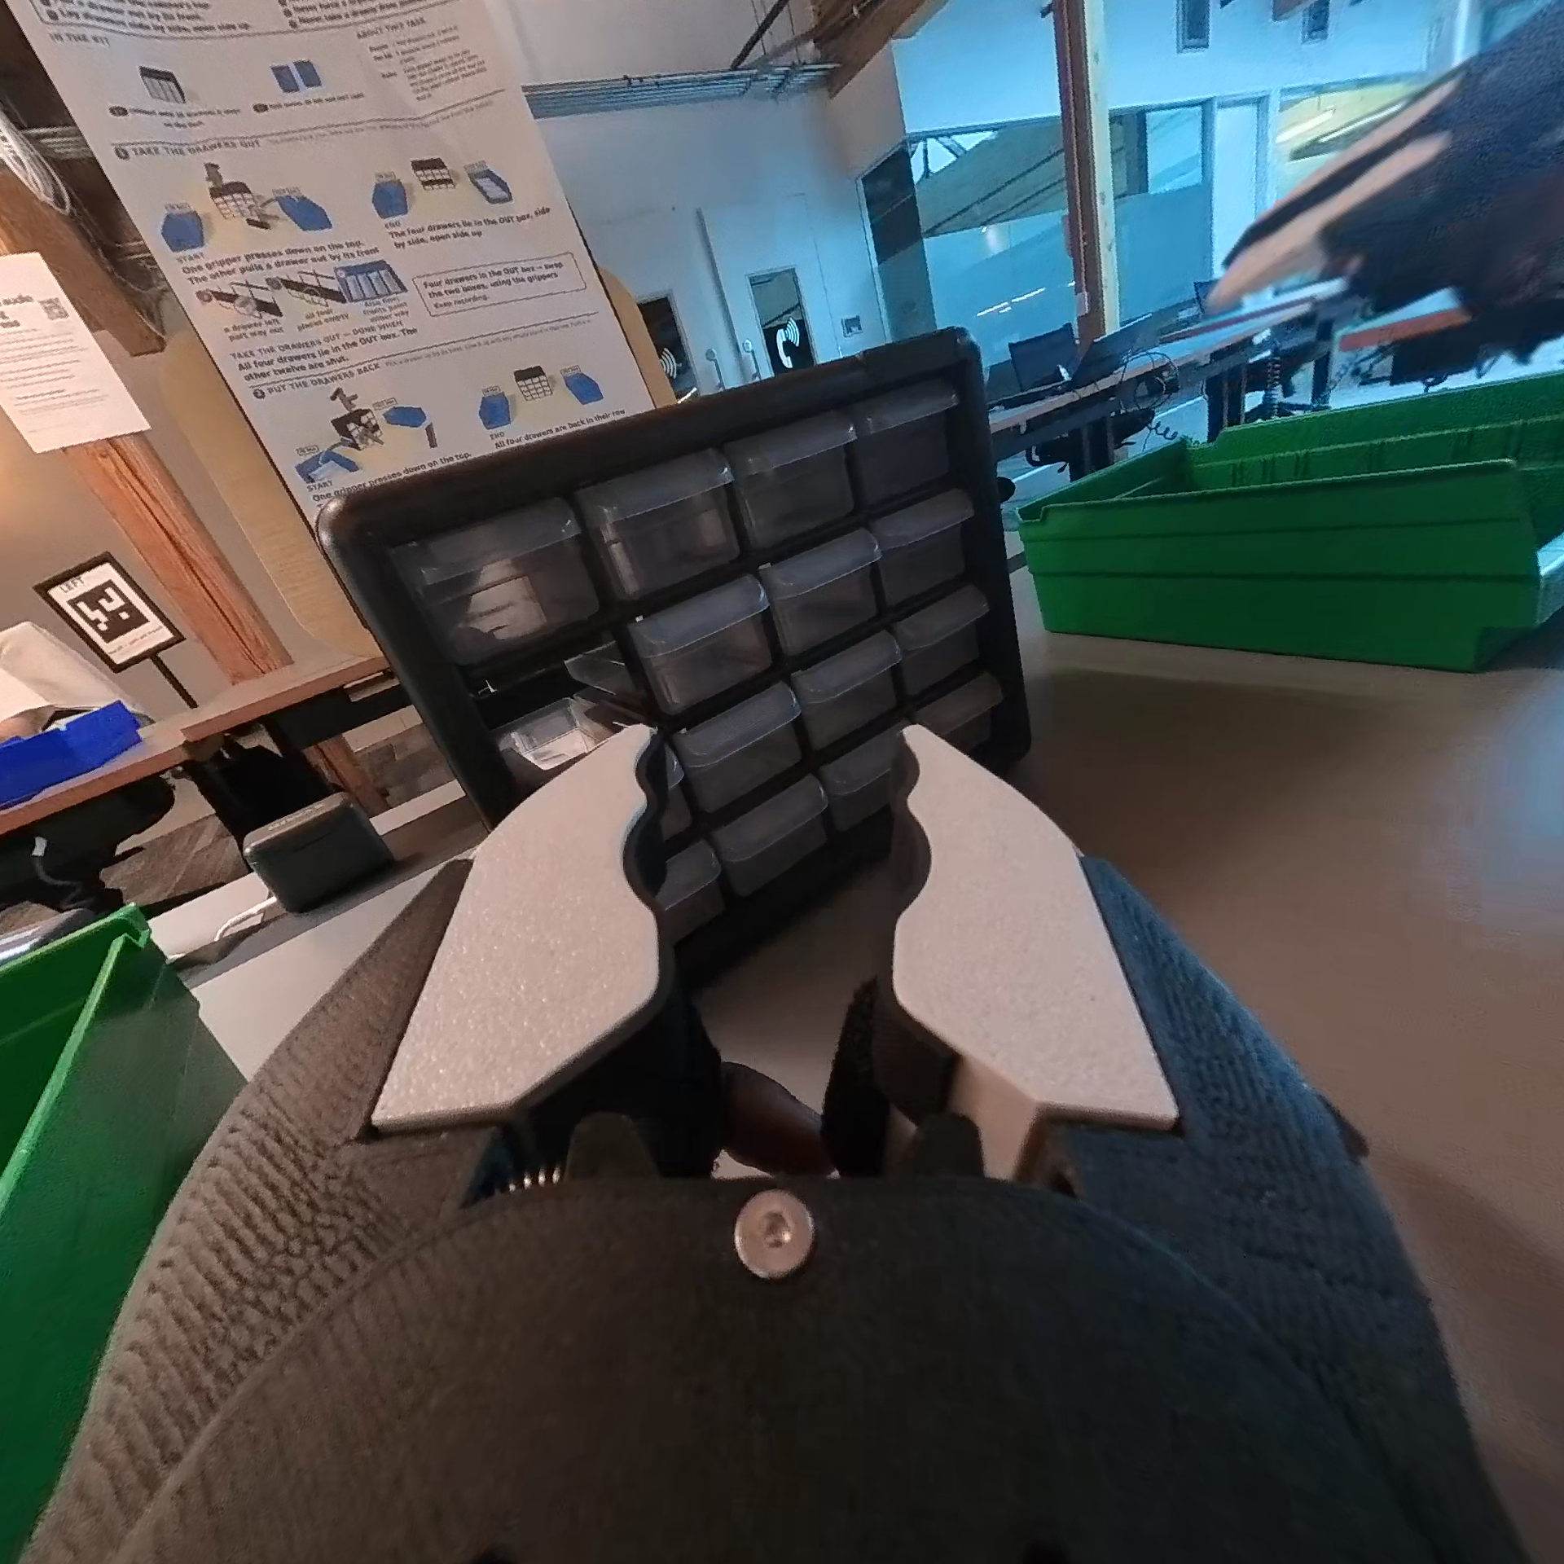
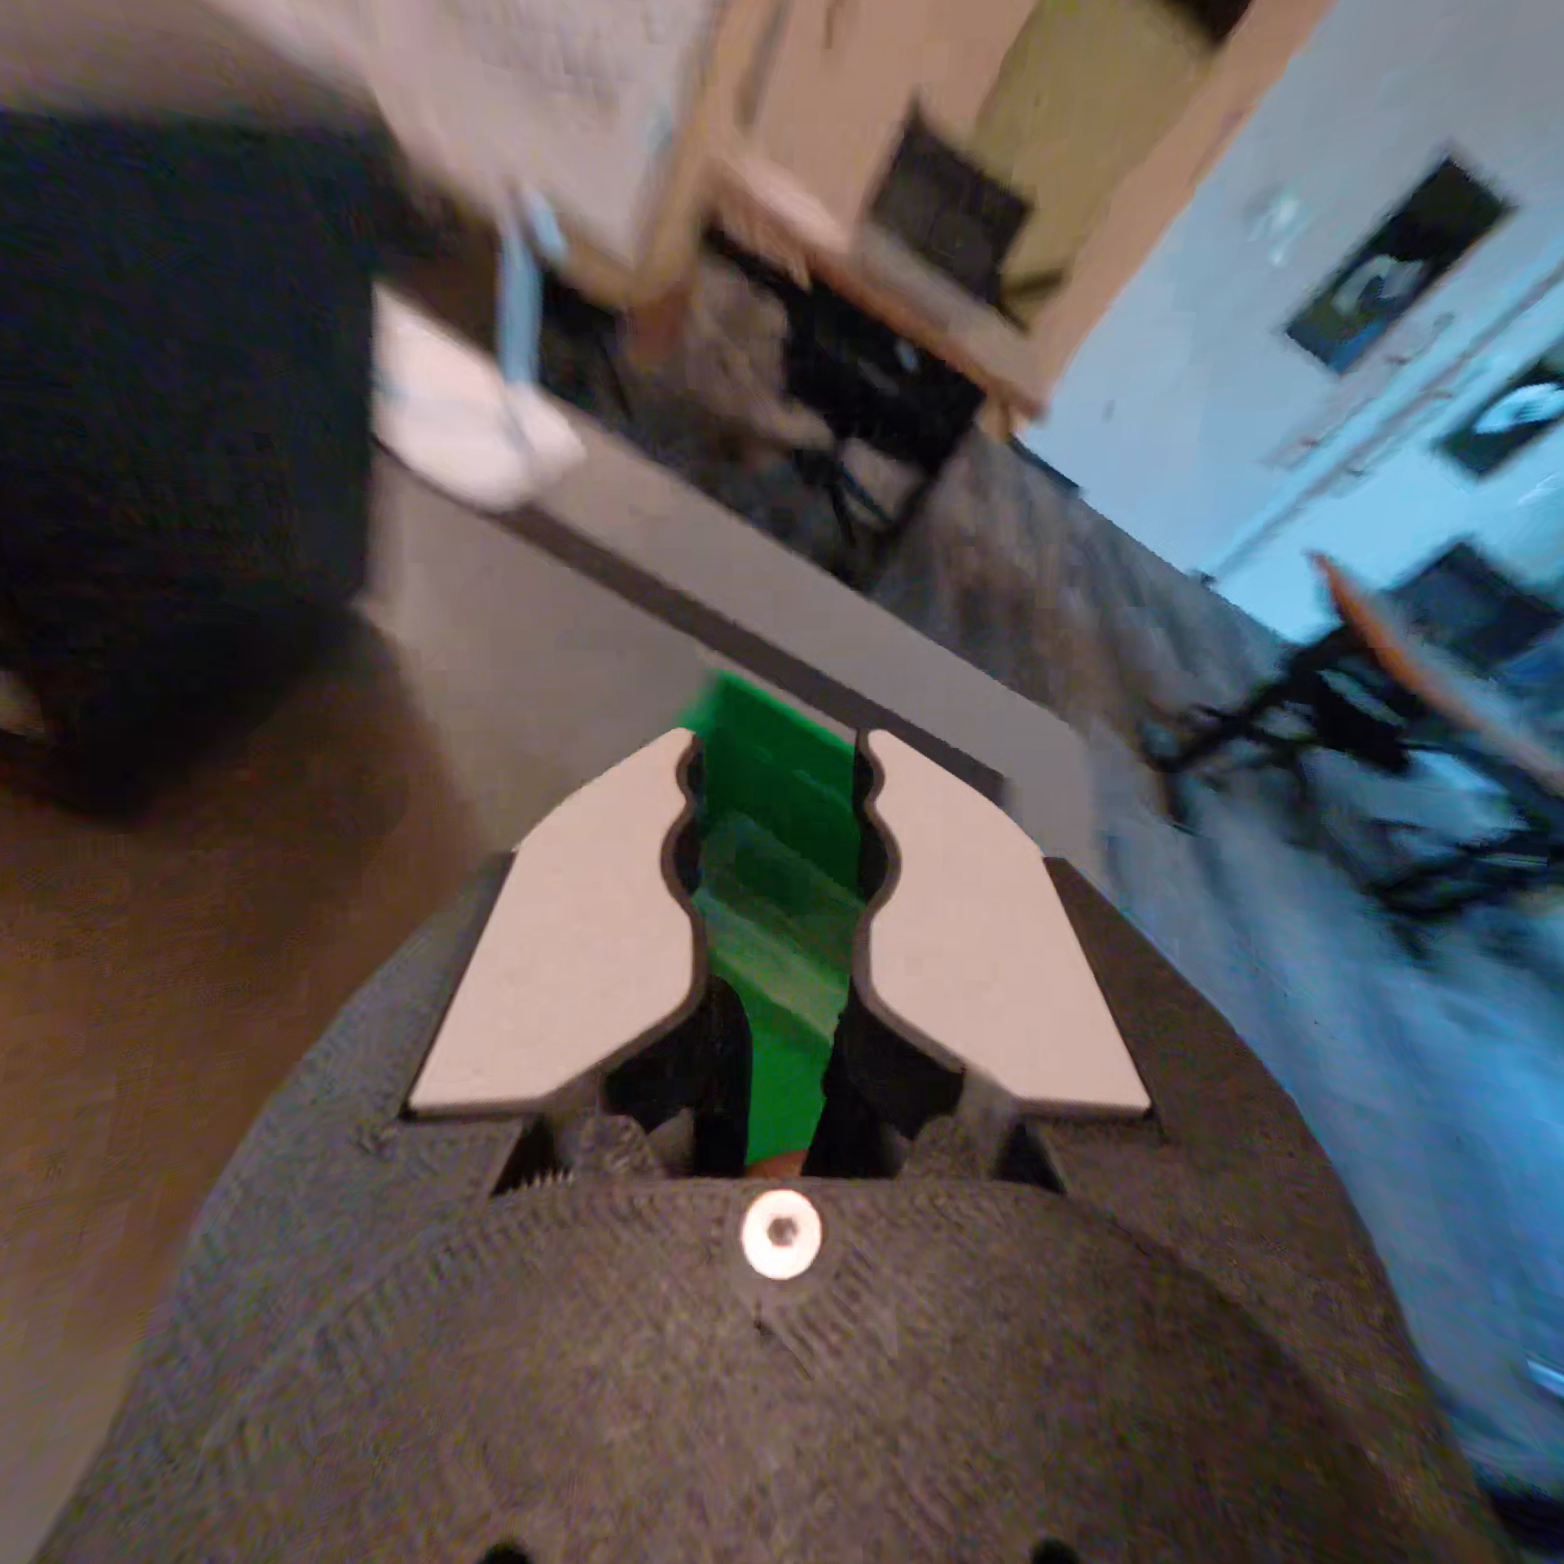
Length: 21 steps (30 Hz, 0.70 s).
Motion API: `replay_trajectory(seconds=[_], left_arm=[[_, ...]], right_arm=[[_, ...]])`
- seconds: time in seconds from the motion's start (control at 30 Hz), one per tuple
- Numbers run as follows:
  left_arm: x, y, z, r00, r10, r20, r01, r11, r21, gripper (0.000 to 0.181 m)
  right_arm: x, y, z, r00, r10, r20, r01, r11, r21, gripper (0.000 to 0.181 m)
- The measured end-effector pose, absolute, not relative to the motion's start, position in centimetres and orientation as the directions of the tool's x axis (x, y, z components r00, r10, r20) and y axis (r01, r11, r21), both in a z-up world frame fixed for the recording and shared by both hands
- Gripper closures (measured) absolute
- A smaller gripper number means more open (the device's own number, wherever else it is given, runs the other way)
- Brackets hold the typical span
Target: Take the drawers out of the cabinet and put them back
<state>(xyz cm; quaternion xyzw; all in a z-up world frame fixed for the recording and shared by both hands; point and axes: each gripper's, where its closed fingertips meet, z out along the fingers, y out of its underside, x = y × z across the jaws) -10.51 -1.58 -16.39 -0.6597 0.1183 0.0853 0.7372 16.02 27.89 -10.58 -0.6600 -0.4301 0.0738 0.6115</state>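
A black cabinet [image 1: 677,592] with a grid of small clear drawers [image 1: 702,656] stands on the grey table just ahead in the left wrist view. Its lower left slots look open, with a clear drawer [image 1: 550,740] showing there. My left gripper [image 1: 779,745] is open and empty, low in front of the cabinet's bottom rows. My right gripper [image 2: 779,749] is open and empty, above a green bin [image 2: 770,812] seen between its fingers. That view is blurred. The right gripper also shows as a dark blur [image 1: 1439,169] high at the upper right of the left wrist view.
A green bin [image 1: 1269,575] lies on the table right of the cabinet, another green bin [image 1: 68,1058] at the near left. An instruction poster [image 1: 338,212] hangs behind. A dark blurred mass [image 2: 169,423] fills the left of the right wrist view. The table's far edge [image 2: 762,643] runs diagonally.
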Motion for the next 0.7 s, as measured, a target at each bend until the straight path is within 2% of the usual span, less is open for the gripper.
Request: replay_trajectory(seconds=[0.07, 0.13, 0.23, 0.33, 0.43, 0.5, 0.57, 0.7], left_arm=[[-10.4, -1.6, -16.5, 0.959, -0.036, -0.28, -0.275, 0.115, -0.955, 0.131], [-10.4, -1.5, -16.6, 0.961, -0.04, -0.275, -0.269, 0.112, -0.956, 0.131], [-10.4, -1.5, -16.7, 0.962, -0.043, -0.27, -0.264, 0.106, -0.959, 0.131], [-10.3, -1.3, -16.7, 0.963, -0.061, -0.262, -0.255, 0.098, -0.962, 0.131], [-10.6, -1.3, -16.8, 0.962, -0.048, -0.269, -0.264, 0.093, -0.96, 0.131], [-10.7, -1.2, -16.9, 0.963, -0.046, -0.264, -0.259, 0.089, -0.962, 0.131], [-10.6, -1.2, -16.9, 0.963, -0.045, -0.264, -0.259, 0.09, -0.962, 0.131], [-10.5, -1.2, -17.2, 0.958, -0.044, -0.283, -0.279, 0.078, -0.957, 0.131]], right_arm=[[14.5, 21.4, -8.5, 0.573, 0.798, 0.187, 0.198, 0.087, -0.976, 0.148], [14.1, 15.4, -7.6, 0.467, 0.884, 0.012, -0.014, 0.022, -1.0, 0.147], [15.3, 10.1, -8.4, 0.401, 0.906, -0.137, -0.203, -0.059, -0.977, 0.144], [15.8, 10.4, -7.0, 0.407, 0.863, -0.3, -0.419, -0.115, -0.901, 0.151], [11.4, 7.9, -6.8, 0.216, 0.937, -0.274, -0.321, -0.197, -0.926, 0.141], [9.1, 7.1, -5.6, 0.131, 0.969, -0.21, -0.298, -0.164, -0.941, 0.153], [7.3, 8.6, -4.5, 0.161, 0.971, -0.177, -0.238, -0.136, -0.962, 0.178], [3.2, 13.5, -5.2, 0.239, 0.969, -0.068, 0.062, -0.085, -0.994, 0.181]])
